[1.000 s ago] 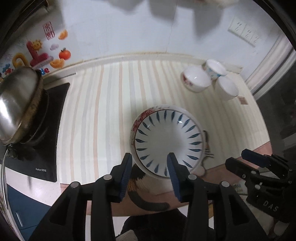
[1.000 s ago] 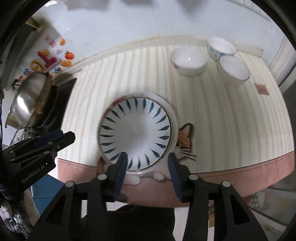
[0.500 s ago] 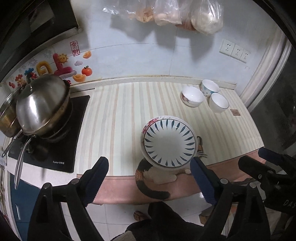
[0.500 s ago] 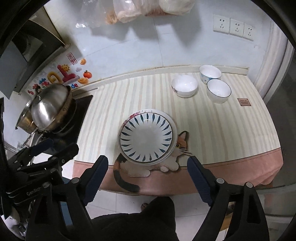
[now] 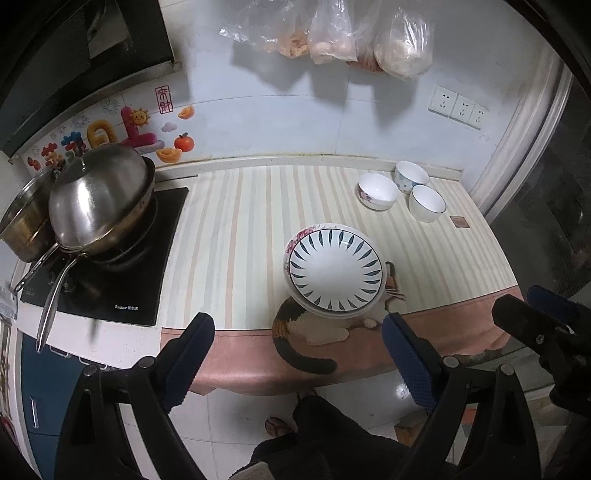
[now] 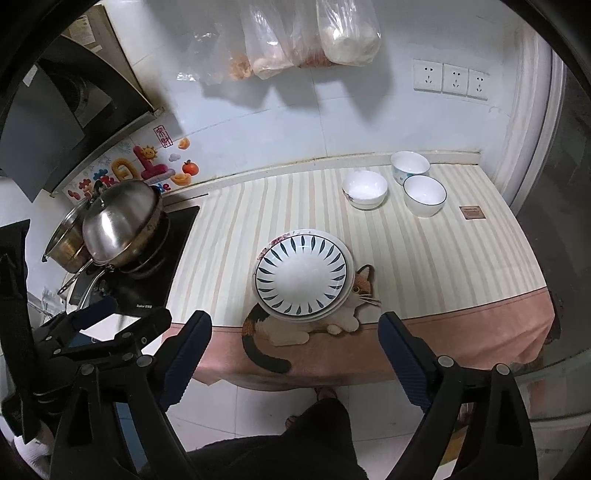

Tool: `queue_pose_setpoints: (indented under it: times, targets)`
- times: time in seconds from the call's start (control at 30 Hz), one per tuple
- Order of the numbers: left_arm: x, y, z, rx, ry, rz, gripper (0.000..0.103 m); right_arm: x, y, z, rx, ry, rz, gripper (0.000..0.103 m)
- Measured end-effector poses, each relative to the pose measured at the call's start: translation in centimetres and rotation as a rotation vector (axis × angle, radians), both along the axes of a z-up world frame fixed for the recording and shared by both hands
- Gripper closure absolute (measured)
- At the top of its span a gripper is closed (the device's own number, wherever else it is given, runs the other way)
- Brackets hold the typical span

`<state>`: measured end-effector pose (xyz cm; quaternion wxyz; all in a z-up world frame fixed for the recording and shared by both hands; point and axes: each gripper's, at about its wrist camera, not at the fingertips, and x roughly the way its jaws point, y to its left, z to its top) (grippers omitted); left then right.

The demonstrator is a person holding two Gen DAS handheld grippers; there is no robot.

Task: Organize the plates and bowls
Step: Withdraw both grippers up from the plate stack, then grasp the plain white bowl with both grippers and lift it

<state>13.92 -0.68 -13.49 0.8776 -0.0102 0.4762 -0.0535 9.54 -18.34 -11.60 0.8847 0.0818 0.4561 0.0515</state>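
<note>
A white plate with blue leaf marks point(image 5: 334, 273) point(image 6: 301, 275) lies on top of a flower-rimmed plate near the counter's front edge, partly over a cat picture on the striped cloth point(image 5: 240, 229). Three white bowls point(image 5: 376, 190) point(image 6: 364, 188) stand in a group at the back right. My left gripper point(image 5: 297, 332) hangs open above and in front of the plates, with nothing between its fingers. My right gripper point(image 6: 294, 325) is also back from the stack, its jaws opening and empty. Each gripper shows at the edge of the other's view.
A lidded steel wok point(image 5: 99, 199) and a pot point(image 5: 22, 225) sit on a black hob point(image 5: 110, 284) at the left. Plastic bags point(image 5: 332, 33) hang on the wall above wall sockets point(image 5: 458, 107). A person's dark-clothed legs and sandalled foot point(image 5: 280, 424) stand below the counter edge.
Both grippers opened wide, letting go of the blue-marked plate, and drew back and up from the counter. The plate stays on the stack.
</note>
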Motion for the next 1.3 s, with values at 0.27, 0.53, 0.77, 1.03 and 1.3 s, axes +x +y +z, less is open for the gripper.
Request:
queue_pose_setpoints:
  times: [0.27, 0.53, 0.77, 1.03, 1.3]
  targets:
    - [2.4, -1.4, 0.2, -0.005, -0.026, 0.033, 0.01, 1.1, -2.8, -1.1, 0.116, -0.021, -0.014, 0.008]
    - [11.8, -5.0, -1.9, 0.006, -0.028, 0.061, 0.01, 9.2, -9.6, -5.3, 0.273, -0.009, -0.032, 0.008]
    - [24.4, -10.1, -7.3, -0.011, 0.1, 0.049, 0.011, 21.4, -15.8, -10.2, 0.299, 0.077, -0.075, 0.009]
    - [37.2, -14.6, -16.1, -0.065, 0.319, 0.066, 0.048, 36.7, -20.9, -17.6, 0.329, 0.215, -0.047, 0.039]
    - [43.0, -17.7, -23.0, -0.063, 0.481, 0.04, 0.071, 44.8, -21.1, -24.2, 0.254, 0.331, -0.011, 0.071]
